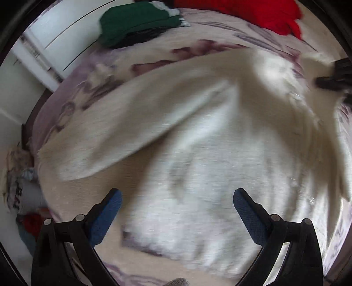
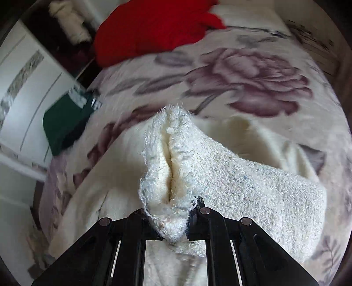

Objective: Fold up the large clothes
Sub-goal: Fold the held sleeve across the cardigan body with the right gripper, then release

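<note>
A large cream-white fuzzy garment (image 1: 198, 136) lies spread over a floral bedspread (image 1: 72, 103), blurred by motion in the left wrist view. My left gripper (image 1: 177, 198) hangs above it, open, its blue pads wide apart with nothing between them. In the right wrist view my right gripper (image 2: 170, 216) is shut on a bunched edge of the same white garment (image 2: 231, 180), which rises in a fold in front of the jaws and drapes away to the right. The right gripper's dark body (image 1: 336, 77) shows at the right edge of the left wrist view.
A folded dark green garment (image 1: 136, 22) on a stack sits at the far side of the bed, also seen as the green garment (image 2: 63, 125). A red garment (image 1: 264, 15) lies at the back, red garment (image 2: 154, 28). White wardrobe doors (image 2: 28, 92) stand left of the bed.
</note>
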Demonstrator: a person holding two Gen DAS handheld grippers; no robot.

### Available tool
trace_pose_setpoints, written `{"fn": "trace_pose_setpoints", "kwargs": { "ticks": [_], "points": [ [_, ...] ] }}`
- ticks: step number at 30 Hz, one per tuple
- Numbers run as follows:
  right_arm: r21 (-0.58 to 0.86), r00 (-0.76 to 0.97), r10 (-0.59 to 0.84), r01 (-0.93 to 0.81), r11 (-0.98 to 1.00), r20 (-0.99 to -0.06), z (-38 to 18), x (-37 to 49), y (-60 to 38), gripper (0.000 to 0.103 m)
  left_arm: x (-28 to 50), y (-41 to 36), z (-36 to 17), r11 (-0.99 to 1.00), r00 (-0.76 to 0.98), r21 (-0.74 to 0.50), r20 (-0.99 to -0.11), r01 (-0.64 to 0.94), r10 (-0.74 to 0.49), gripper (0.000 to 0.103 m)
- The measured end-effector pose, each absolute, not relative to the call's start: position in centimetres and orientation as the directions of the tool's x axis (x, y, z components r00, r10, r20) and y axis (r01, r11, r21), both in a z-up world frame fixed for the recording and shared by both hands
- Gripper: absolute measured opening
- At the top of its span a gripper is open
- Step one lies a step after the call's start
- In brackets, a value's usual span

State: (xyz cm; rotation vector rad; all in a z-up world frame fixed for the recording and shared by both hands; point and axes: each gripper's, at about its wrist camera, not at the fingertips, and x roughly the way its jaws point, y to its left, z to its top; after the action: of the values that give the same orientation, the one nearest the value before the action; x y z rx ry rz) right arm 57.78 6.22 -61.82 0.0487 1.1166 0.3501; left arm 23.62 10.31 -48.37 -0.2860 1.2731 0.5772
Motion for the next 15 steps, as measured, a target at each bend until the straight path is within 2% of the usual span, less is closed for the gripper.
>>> {"fn": "trace_pose_setpoints", "kwargs": {
  "ticks": [3, 5, 6, 7, 8, 9, 10, 13, 15],
  "points": [
    [0.139, 0.292, 0.263, -0.383, 0.913, -0.919, -68.4, 56.5, 16.6, 0.012, 22.4, 14.0, -48.3, 0.805, 0.149, 0.137, -0.952, -0.577, 0.268, 0.103],
    [0.161, 0.161, 0.247, -0.419, 0.894, -0.956, -73.3, 56.0, 20.1, 0.019, 22.3, 15.3, -48.1, 0.807, 0.152, 0.140, -0.950, -0.574, 0.273, 0.103],
    [0.158, 0.115, 0.222, -0.407, 0.900, -0.968, -75.0, 55.6, 20.6, 0.027, 22.5, 15.9, -47.9, 0.812, 0.159, 0.133, -0.951, -0.568, 0.267, 0.103],
    [0.179, 0.093, 0.233, -0.393, 0.902, -0.968, -75.7, 55.0, 20.3, 0.040, 22.8, 16.4, -47.8, 0.818, 0.167, 0.123, -0.951, -0.562, 0.259, 0.103],
    [0.251, 0.063, 0.294, -0.369, 0.895, -0.954, -75.7, 54.8, 19.6, 0.049, 23.3, 16.9, -47.7, 0.824, 0.199, 0.090, -0.951, -0.559, 0.238, 0.103],
    [0.327, 0.035, 0.358, -0.331, 0.885, -0.933, -75.2, 54.8, 18.3, 0.068, 24.0, 17.3, -47.6, 0.832, 0.217, 0.066, -0.951, -0.551, 0.219, 0.103],
    [0.399, 0.026, 0.424, -0.288, 0.871, -0.905, -74.3, 54.6, 16.4, 0.080, 24.9, 17.5, -47.5, 0.840, 0.238, 0.037, -0.952, -0.541, 0.195, 0.103],
    [0.503, 0.096, 0.524, -0.181, 0.845, -0.846, -70.5, 53.7, 8.7, 0.080, 28.0, 17.9, -47.8, 0.865, 0.303, -0.060, -0.947, -0.499, 0.108, 0.103],
    [0.478, 0.170, 0.486, -0.084, 0.874, -0.858, -68.6, 53.0, 2.2, 0.080, 31.0, 17.5, -48.3, 0.882, 0.328, -0.116, -0.944, -0.457, 0.045, 0.103]
  ]
}}
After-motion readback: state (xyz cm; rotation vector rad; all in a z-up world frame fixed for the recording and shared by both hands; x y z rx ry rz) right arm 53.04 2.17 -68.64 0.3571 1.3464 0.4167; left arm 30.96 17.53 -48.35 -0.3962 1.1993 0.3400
